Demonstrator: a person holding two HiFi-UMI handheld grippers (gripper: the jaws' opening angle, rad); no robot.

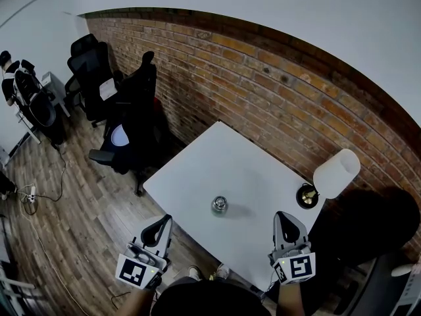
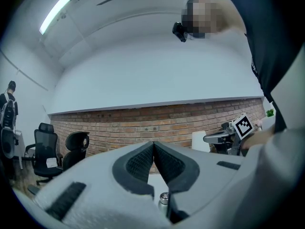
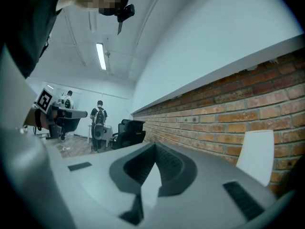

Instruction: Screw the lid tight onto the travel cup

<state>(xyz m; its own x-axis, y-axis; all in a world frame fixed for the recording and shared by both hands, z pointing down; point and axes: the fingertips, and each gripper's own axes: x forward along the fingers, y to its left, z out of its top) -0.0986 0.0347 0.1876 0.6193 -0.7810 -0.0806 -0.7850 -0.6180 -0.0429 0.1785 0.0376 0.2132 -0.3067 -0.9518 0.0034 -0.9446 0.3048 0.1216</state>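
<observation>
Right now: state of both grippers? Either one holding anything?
Left gripper: closed, pads together, holding nothing.
Right gripper: closed, pads together, holding nothing.

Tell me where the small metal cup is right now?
In the head view, the travel cup stands near the middle of the white table, to the left of the white lamp.

The left claw is closed, its ribbed pads meeting at the tips, nothing between them. Beyond the gap below them, a metal travel cup stands on the white worktop. A brick wall runs far off, with black office chairs far left and the right claw to the right.
</observation>
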